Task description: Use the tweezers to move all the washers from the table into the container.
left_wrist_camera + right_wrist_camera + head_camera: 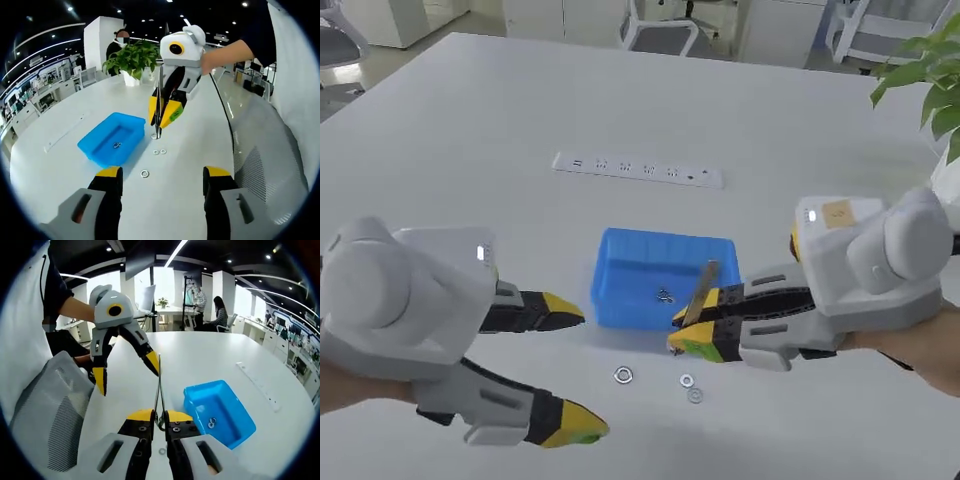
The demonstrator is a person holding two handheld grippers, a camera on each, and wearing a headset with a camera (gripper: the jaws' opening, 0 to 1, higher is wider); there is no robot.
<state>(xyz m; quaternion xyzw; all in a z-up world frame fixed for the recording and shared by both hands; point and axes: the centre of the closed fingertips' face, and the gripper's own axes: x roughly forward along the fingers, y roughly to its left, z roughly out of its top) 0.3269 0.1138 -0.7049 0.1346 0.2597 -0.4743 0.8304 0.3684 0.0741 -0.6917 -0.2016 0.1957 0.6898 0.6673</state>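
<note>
Your left tongs (575, 370) hang open; your right tongs (692, 325) pinch the tweezers (701, 290), with washers (686, 381) just toward the worktop's (470, 120) near edge.

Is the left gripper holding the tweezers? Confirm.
No, the left gripper is open and empty; the tweezers sit clamped in the right gripper.

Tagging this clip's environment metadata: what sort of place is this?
Likely an open-plan office: a big white table with a power strip on it, a potted plant, and background desks with people under ceiling strip lights.
</note>
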